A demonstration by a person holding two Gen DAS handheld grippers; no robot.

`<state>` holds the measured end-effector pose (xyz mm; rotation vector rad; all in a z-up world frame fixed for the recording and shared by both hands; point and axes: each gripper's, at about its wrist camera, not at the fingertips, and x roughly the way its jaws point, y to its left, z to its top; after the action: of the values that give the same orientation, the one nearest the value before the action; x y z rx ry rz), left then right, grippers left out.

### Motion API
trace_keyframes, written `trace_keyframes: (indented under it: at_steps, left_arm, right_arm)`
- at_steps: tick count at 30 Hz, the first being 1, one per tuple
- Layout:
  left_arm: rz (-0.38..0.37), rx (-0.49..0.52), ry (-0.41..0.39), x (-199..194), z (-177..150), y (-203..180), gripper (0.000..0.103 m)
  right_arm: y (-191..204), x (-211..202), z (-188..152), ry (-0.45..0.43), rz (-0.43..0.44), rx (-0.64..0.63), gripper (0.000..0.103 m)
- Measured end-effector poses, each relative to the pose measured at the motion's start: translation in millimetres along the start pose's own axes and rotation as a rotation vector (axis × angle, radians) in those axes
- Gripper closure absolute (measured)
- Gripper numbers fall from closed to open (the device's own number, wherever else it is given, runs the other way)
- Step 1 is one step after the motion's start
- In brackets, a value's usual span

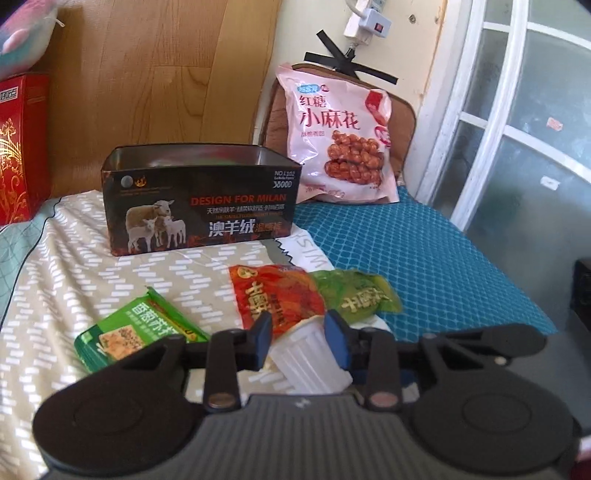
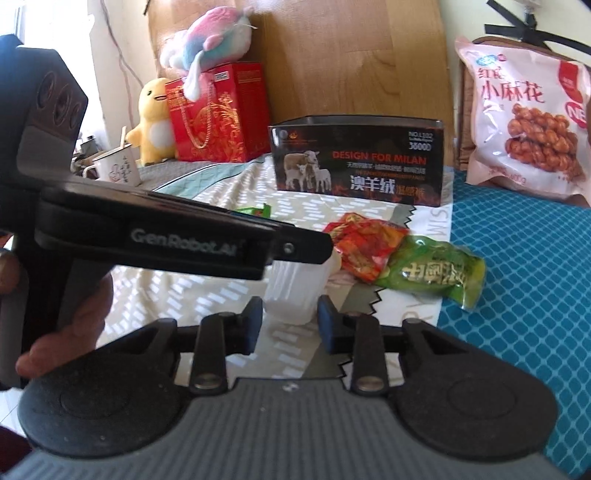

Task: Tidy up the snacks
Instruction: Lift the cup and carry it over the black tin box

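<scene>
You are working in a home bedroom: a patterned bedsheet (image 1: 66, 258) spreads beneath you, a wooden headboard (image 1: 166, 74) stands at twelve o'clock, and plush toys (image 2: 210, 35) sit at eleven o'clock by a red gift bag (image 2: 218, 114).

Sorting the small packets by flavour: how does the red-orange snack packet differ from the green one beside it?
The red-orange packet is opaque with red and yellow print; the green packet is translucent green. The red-orange one lies nearer the black tin; the green one reaches onto the blue mat. Both are small crinkled packets lying flat on the bed, touching each other.
</scene>
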<state>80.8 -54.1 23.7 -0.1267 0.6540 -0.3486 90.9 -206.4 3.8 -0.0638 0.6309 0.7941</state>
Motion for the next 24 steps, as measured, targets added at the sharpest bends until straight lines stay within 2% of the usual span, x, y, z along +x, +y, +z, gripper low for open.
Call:
trace_keyframes:
  at_steps: [2,5,8,13,15,17,19,20,22,24]
  left_arm:
    - [-0.033,-0.029,-0.005,-11,-2,5,0.081]
    - [-0.015,-0.063,0.006,-13,-2,12,0.081]
    - [-0.011,-0.097,0.047,-5,-2,18,0.081]
    - [-0.017,-0.064,0.018,-7,7,14,0.056]
    - [-0.019,-0.021,0.014,-5,12,7,0.055]
    - [-0.018,0.02,0.032,5,13,1,0.057]
    - [-0.033,0.037,0.081,20,12,-1,0.069]
    - [-0.072,0.014,0.089,23,11,1,0.071]
    - [-0.079,-0.001,0.09,20,12,2,0.073]
    - [-0.098,-0.022,0.056,8,17,4,0.076]
  right_arm:
    - [2,-3,2,-0.006,-0.015,-0.04,0.069]
    - [-1,-6,6,-0.018,-0.026,-0.076,0.069]
    - [-6,0,8,0.013,-0.033,-0.106,0.068]
    - [-9,-3,5,0.024,-0.043,-0.136,0.065]
    - [-9,-4,2,0.028,-0.05,-0.128,0.064]
    - [-10,-4,0,0.021,-0.053,-0.117,0.064]
    - [-9,-3,-2,0.013,-0.053,-0.106,0.067]
    - [-8,-2,-2,0.009,-0.047,-0.101,0.071]
    - [-5,-2,-3,0.002,-0.058,-0.113,0.071]
    - [-6,-3,1,-0.004,-0.048,-0.108,0.071]
